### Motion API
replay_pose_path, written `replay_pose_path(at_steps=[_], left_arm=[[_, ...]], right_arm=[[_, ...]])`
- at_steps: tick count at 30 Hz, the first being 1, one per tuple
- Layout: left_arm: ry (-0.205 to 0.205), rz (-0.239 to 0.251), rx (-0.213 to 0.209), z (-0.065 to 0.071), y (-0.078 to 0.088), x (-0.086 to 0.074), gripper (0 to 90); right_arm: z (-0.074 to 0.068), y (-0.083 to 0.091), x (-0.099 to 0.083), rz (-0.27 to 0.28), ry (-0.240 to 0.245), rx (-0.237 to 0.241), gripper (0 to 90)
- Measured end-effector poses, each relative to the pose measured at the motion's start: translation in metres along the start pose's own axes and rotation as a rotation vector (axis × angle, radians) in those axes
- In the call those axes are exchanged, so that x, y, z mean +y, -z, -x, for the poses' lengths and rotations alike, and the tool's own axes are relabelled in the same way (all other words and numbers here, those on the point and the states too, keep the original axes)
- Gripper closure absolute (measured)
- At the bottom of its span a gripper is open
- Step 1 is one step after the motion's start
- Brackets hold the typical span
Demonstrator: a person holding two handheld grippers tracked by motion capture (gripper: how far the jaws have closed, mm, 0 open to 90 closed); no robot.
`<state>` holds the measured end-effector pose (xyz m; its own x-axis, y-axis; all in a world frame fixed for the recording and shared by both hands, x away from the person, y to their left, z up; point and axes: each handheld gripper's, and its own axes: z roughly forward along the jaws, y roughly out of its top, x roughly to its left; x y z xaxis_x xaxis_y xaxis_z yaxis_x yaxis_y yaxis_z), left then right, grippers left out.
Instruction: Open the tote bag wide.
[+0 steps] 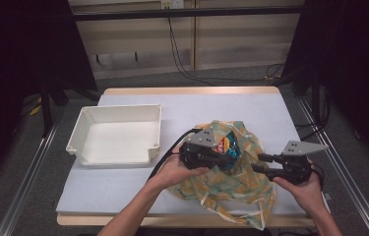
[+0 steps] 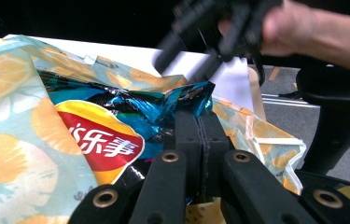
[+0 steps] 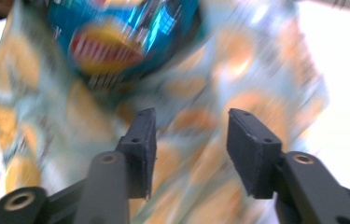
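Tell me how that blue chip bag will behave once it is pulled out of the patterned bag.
The chip bag is probably light and puffy: it bulges from the orange-print bag. Its glossy, crinkled film looks slippery, so the left hand-held gripper, shut on the bag's top edge, may lose it under a hard tug. The contents would likely crush if squeezed.

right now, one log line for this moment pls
left gripper: shut on chip bag | right gripper: open, nothing between | chip bag: in fruit-print bag | tray: unused

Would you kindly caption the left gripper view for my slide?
Left hand-held gripper shut on a blue chip bag inside an orange-print bag.
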<state>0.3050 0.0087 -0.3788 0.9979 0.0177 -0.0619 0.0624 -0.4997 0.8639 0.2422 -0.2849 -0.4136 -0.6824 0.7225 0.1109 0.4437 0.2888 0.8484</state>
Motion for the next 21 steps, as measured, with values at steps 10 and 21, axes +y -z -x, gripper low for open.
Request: replay_pose_path(at_steps=[10, 21], left_arm=[[-0.028, 0.001, -0.009, 0.009, 0.004, -0.004, 89.2], [-0.038, 0.005, -0.022, 0.012, 0.008, -0.008, 89.1]], right_arm=[[0.023, -0.031, 0.056, 0.027, -0.008, 0.011, 32.3], [0.037, -0.054, 0.082, 0.036, 0.000, 0.055, 73.7]])
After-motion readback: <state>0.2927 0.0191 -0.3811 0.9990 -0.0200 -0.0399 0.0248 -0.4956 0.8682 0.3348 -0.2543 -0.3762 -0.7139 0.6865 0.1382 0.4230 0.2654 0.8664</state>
